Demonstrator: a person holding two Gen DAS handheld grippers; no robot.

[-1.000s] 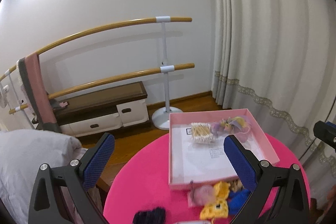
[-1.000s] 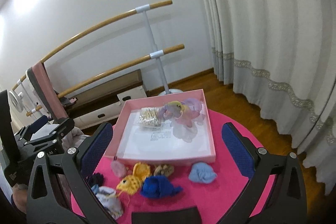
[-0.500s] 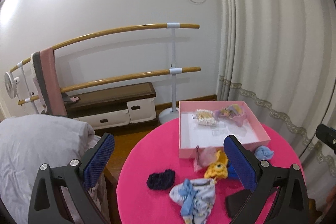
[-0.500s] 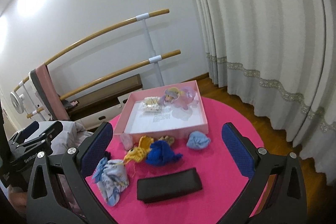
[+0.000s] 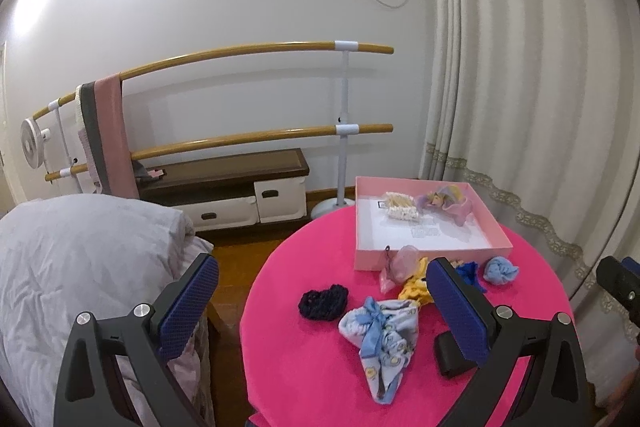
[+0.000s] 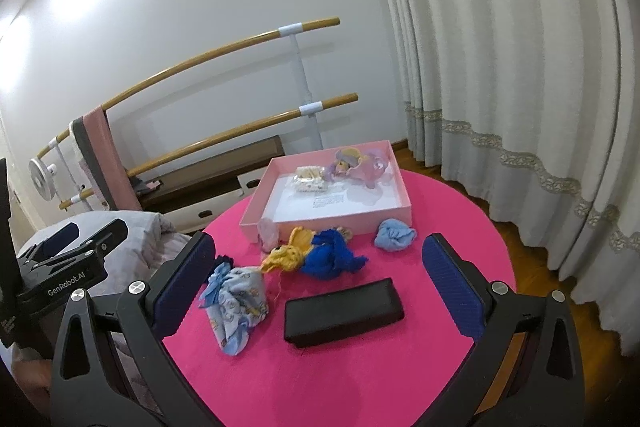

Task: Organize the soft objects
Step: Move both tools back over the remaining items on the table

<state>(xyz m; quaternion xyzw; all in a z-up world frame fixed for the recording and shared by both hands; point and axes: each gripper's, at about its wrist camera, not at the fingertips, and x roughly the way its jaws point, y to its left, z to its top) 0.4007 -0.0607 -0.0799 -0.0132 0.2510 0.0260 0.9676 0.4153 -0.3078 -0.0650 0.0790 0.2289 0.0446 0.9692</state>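
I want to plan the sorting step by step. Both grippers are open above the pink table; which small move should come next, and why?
Probably lower the right gripper toward the royal blue cloth. Both grippers are open and hold nothing, several soft items lie loose in front of the pink box, and this cloth sits almost centred between the right fingers.

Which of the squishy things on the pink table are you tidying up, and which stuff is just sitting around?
For the job:
pink cardboard box
royal blue fabric scrunchie
yellow knitted scrunchie
light blue fabric scrunchie
blue patterned cloth pouch
dark navy knitted scrunchie

Just lying about:
black rectangular case
pink towel on the wooden bar
white curtain
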